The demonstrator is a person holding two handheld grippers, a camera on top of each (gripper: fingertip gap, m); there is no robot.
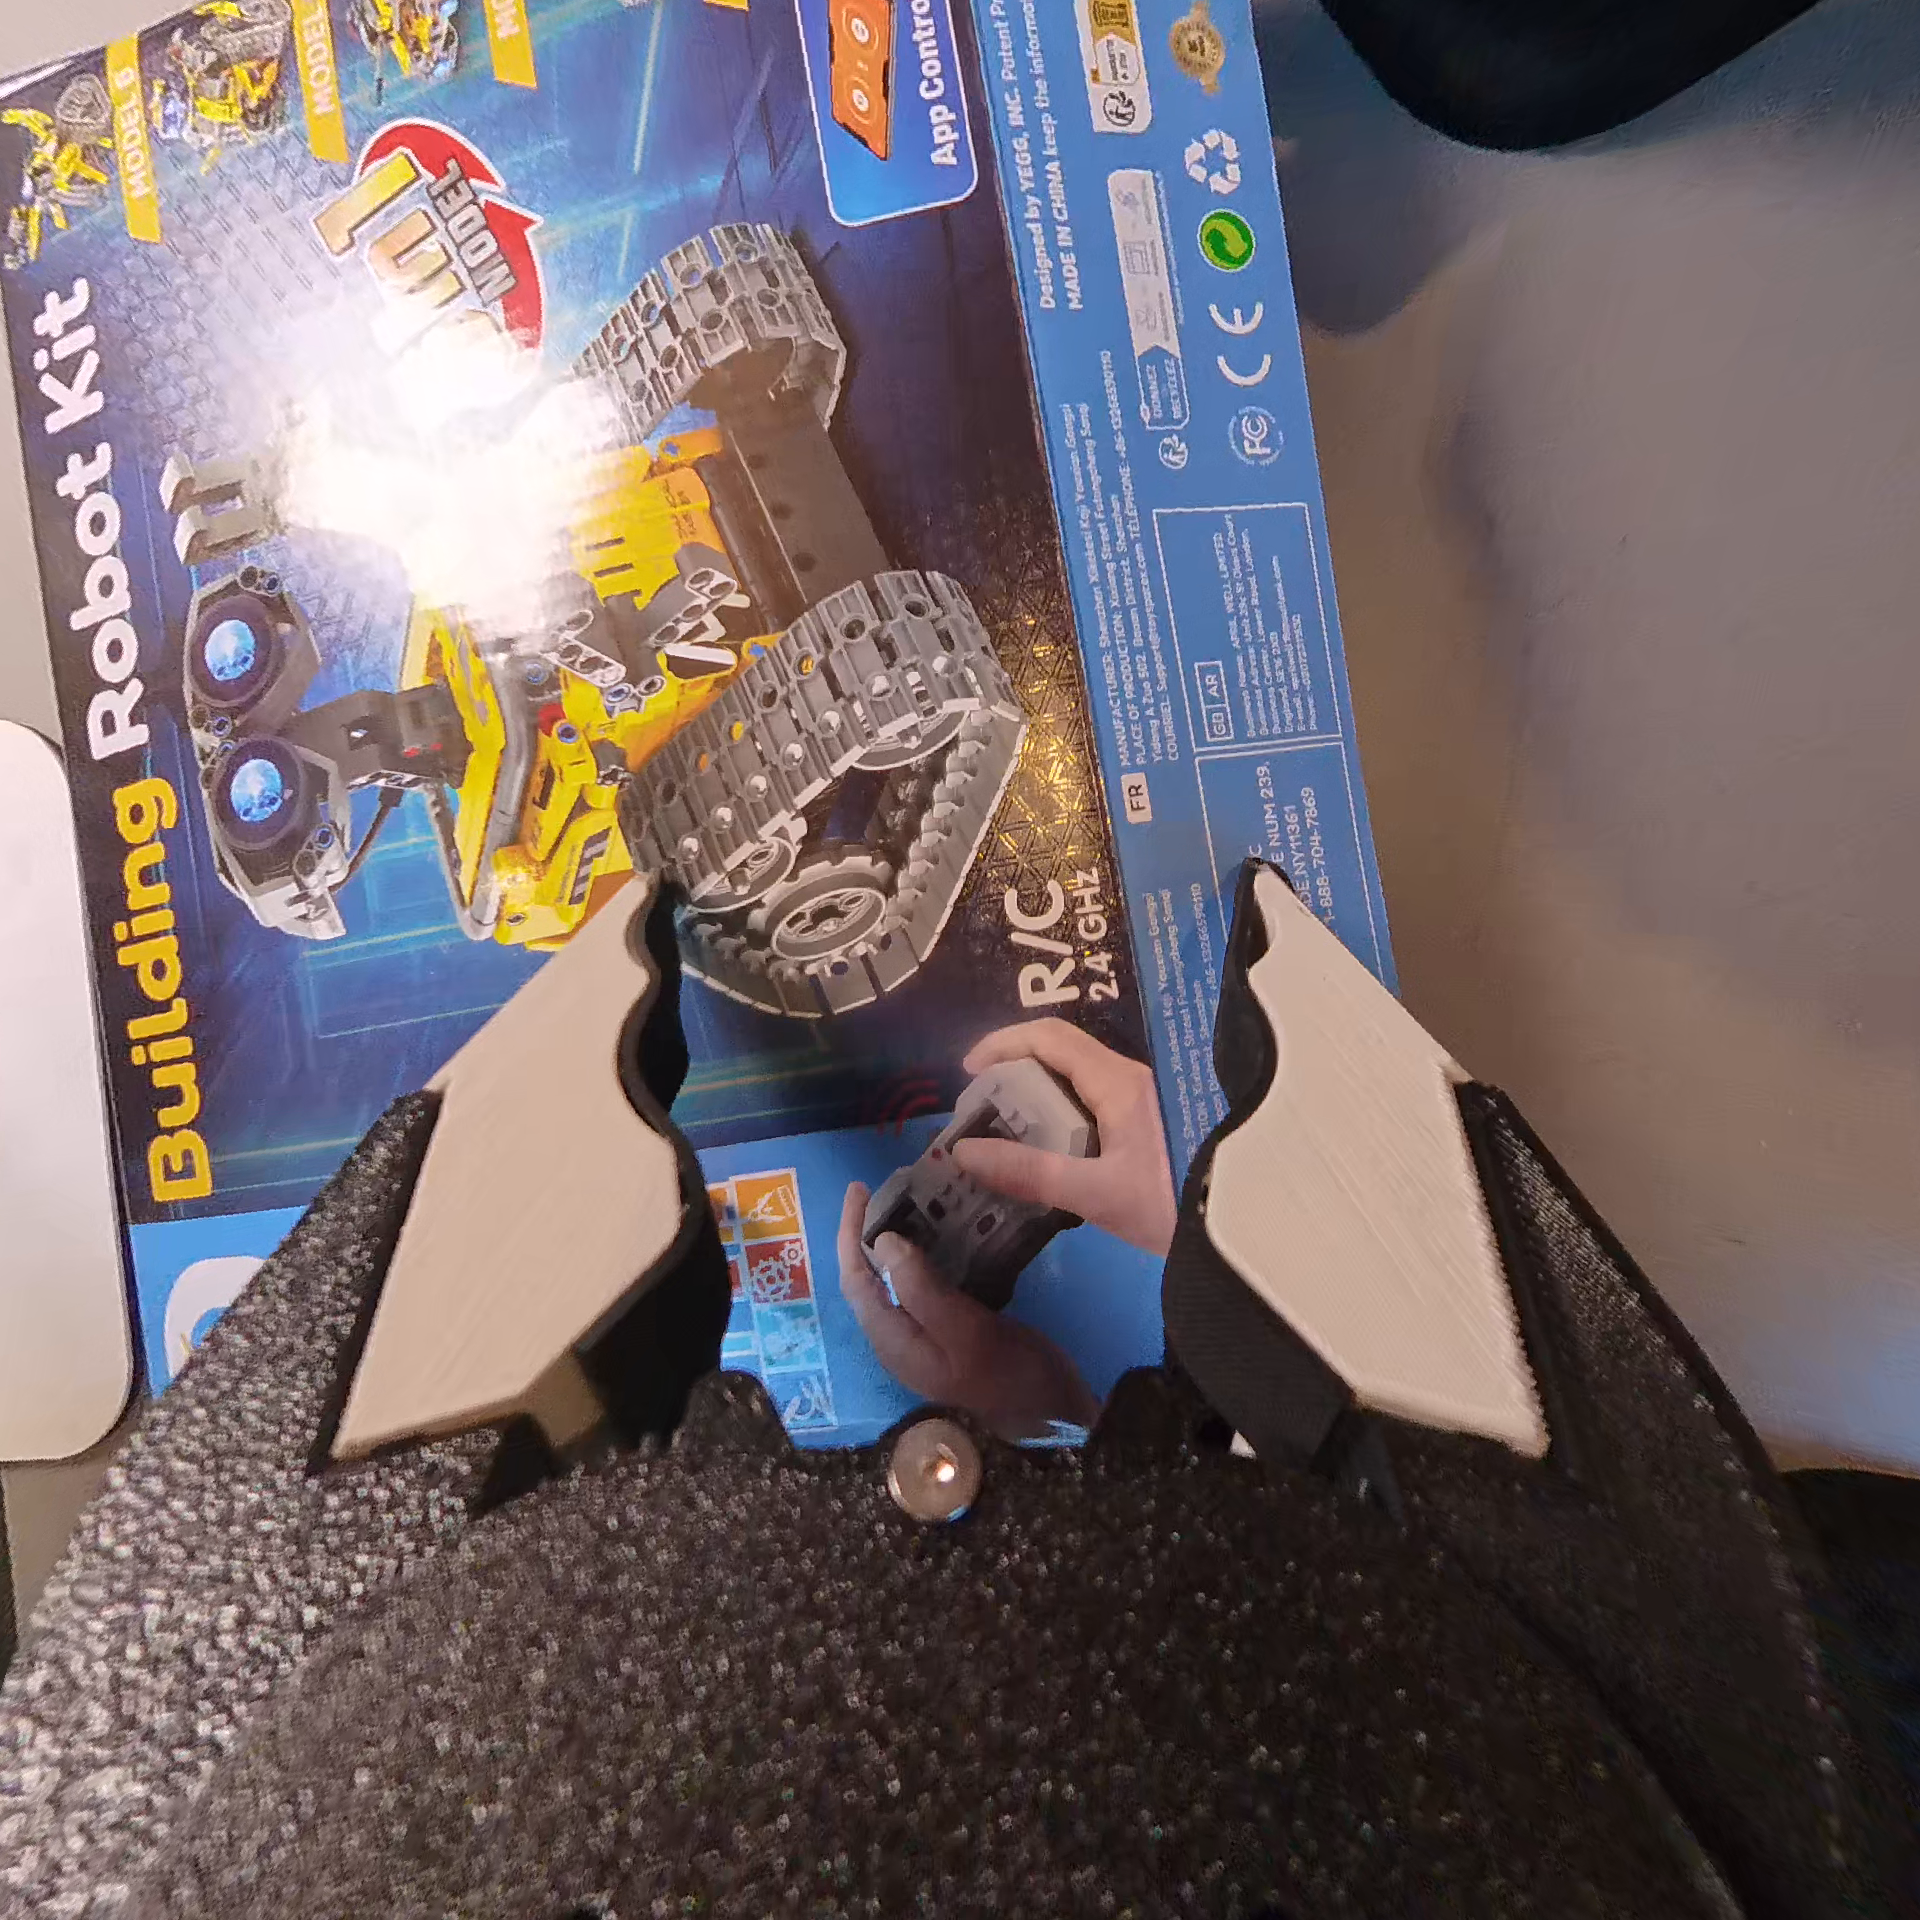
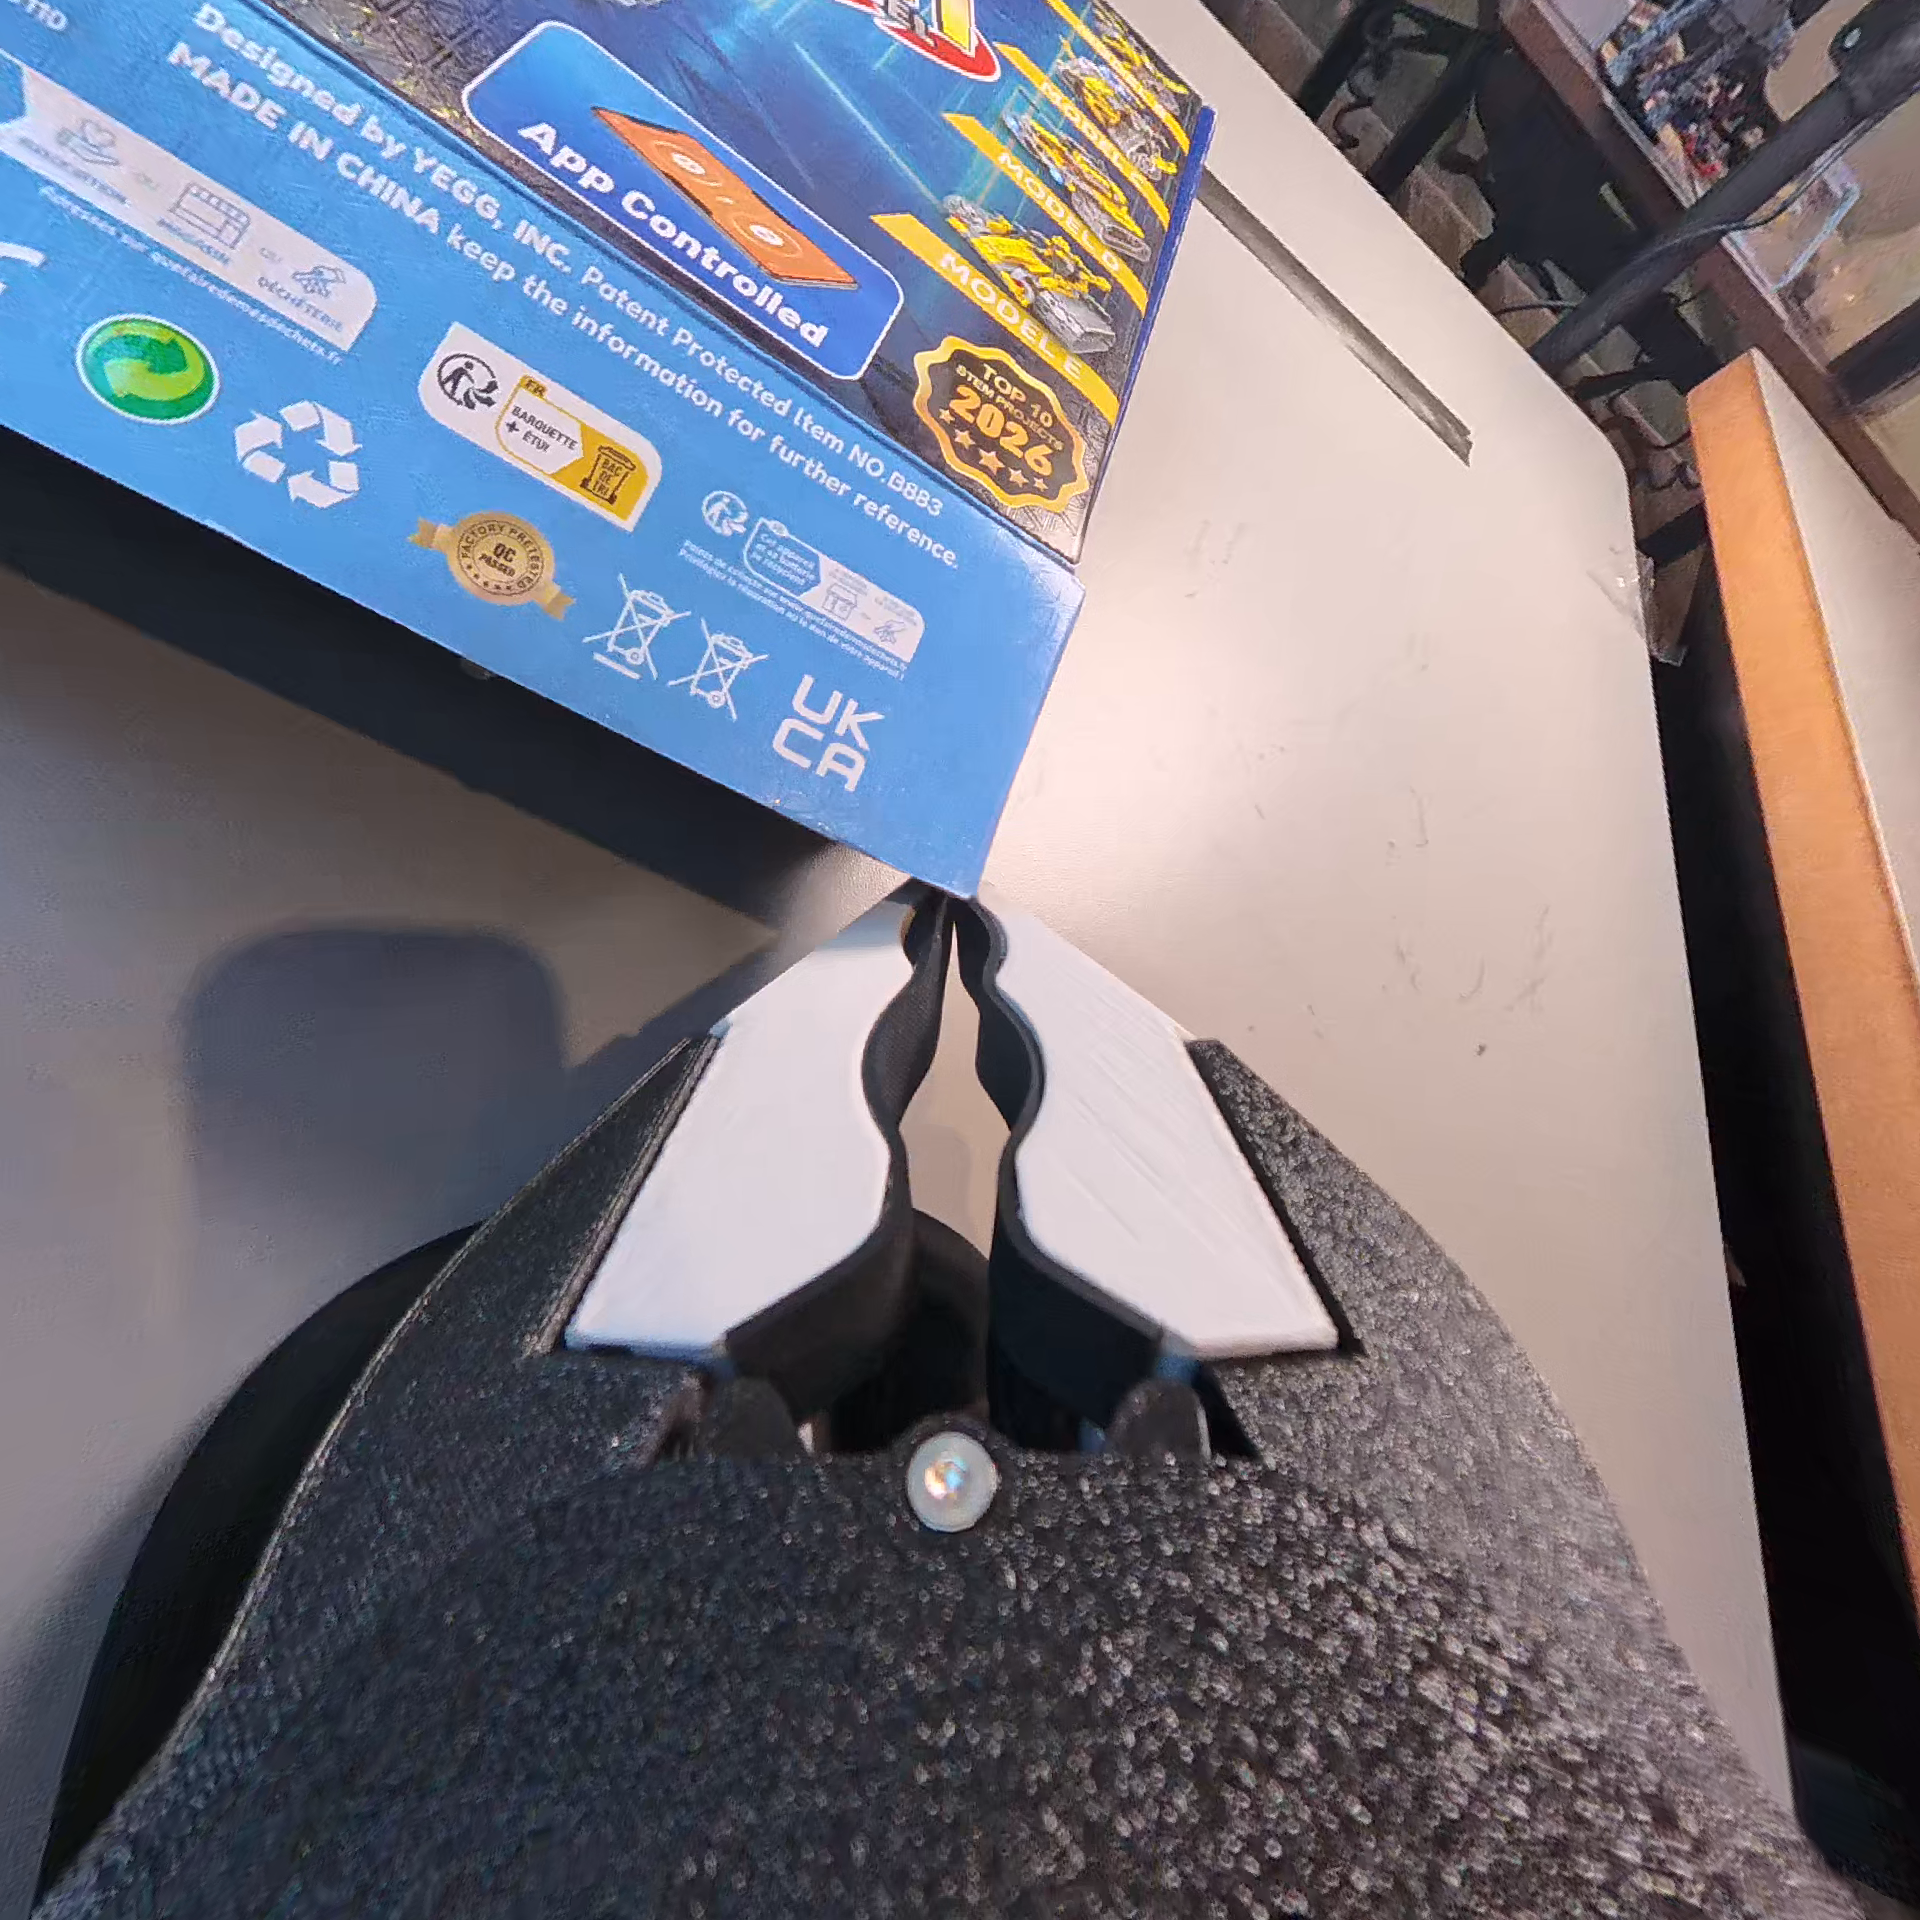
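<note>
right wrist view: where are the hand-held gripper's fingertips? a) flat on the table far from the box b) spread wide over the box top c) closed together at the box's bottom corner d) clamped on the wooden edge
c: the right hand-held gripper has its tips nearly touching, right at the lower corner of the blue box.

pale table (image 2: 1351, 779), wooden-edged board (image 2: 1808, 831), cluttered shelves (image 2: 1704, 73)

Both wrist cams close, sharing box (image 1: 623, 623)
</note>
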